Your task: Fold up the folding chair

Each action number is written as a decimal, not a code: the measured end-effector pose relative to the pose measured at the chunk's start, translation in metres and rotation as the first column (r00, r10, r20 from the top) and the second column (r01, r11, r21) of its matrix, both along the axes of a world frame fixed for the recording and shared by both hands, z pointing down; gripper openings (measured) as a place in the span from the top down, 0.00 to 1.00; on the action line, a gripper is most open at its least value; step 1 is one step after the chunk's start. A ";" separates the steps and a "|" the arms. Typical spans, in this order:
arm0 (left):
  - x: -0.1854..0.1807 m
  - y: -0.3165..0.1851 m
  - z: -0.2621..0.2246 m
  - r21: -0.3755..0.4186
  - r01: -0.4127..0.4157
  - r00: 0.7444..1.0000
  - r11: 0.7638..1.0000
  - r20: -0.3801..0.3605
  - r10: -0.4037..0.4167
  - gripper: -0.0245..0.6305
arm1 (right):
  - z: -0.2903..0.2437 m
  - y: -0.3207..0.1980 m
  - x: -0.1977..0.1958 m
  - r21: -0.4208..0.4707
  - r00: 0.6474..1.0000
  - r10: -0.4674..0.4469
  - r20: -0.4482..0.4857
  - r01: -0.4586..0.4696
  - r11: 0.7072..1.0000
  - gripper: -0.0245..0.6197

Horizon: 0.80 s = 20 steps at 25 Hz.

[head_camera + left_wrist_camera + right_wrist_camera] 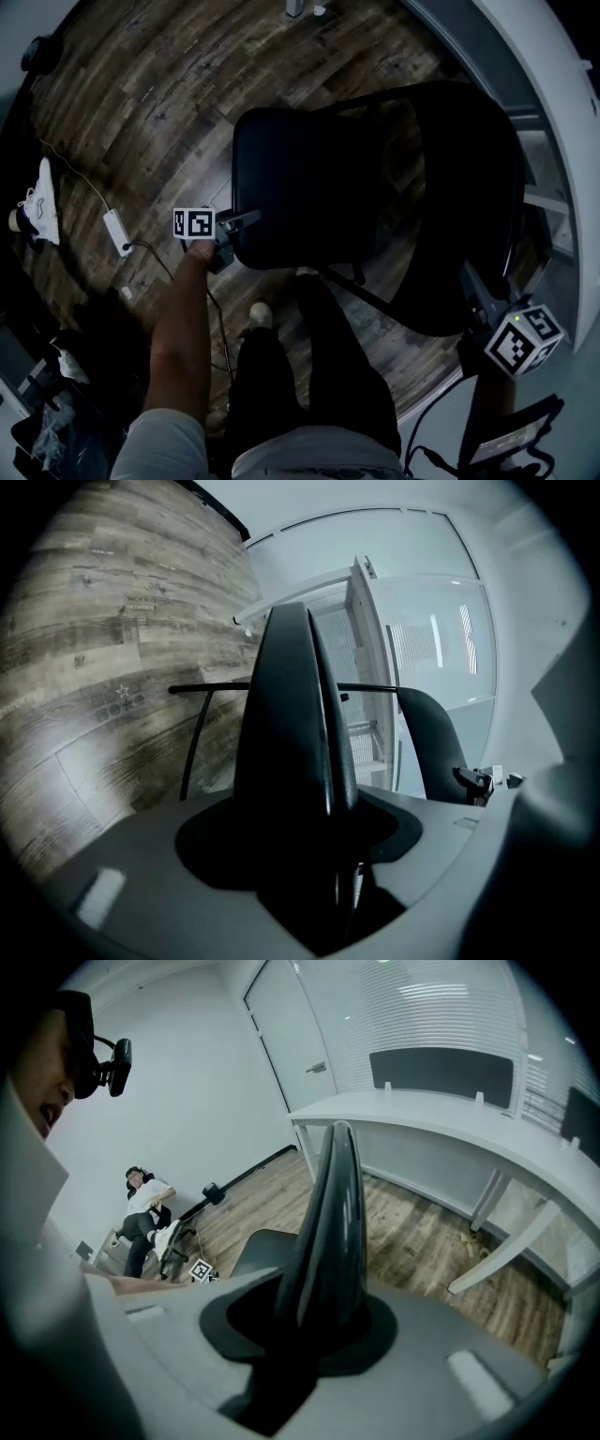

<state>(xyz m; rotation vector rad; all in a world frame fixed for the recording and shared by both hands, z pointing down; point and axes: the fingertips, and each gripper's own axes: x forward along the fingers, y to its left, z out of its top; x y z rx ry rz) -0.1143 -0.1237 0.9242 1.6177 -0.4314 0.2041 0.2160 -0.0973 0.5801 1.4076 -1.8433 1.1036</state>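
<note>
Fold barely begun: the folding chair (375, 187) stands open on the wood floor (141, 94), beside the curved white desk (450, 1119), as I work both tools from a distance. Its black seat (309, 187) lies roughly flat and well forward of the backrest (469, 206), with the thin frame tubes (361, 291) spread beneath it. My left tool (242, 225) sits at the seat's front left corner, its jaws drawn in over the edge in what reads as a grip on the seat. From its own camera they show as two dark blades with only a thin seam between them. My right tool (472, 281) points down on the top edge of the backrest and appears clamped there. Its own view shows the jaws as one narrow dark wedge, with the seat beyond it. So the two holds look to be in place, and that is all that is done. Left to do, as I judge it: swing the seat up flat against the backrest and bring the legs together. A white cable and adapter (117, 230) lie on the floor, well clear of the chair.
</note>
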 end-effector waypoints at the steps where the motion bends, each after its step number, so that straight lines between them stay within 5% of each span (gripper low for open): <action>1: 0.003 0.001 -0.006 -0.001 0.001 1.000 1.000 0.003 -0.001 0.54 | -0.004 0.000 -0.002 0.000 1.000 -0.003 -0.008 0.003 1.000 0.82; 20: 0.078 0.027 -0.104 -0.036 -0.012 0.993 0.999 0.116 0.017 0.64 | -0.051 0.004 -0.001 -0.011 0.989 -0.072 -0.129 0.071 0.997 0.82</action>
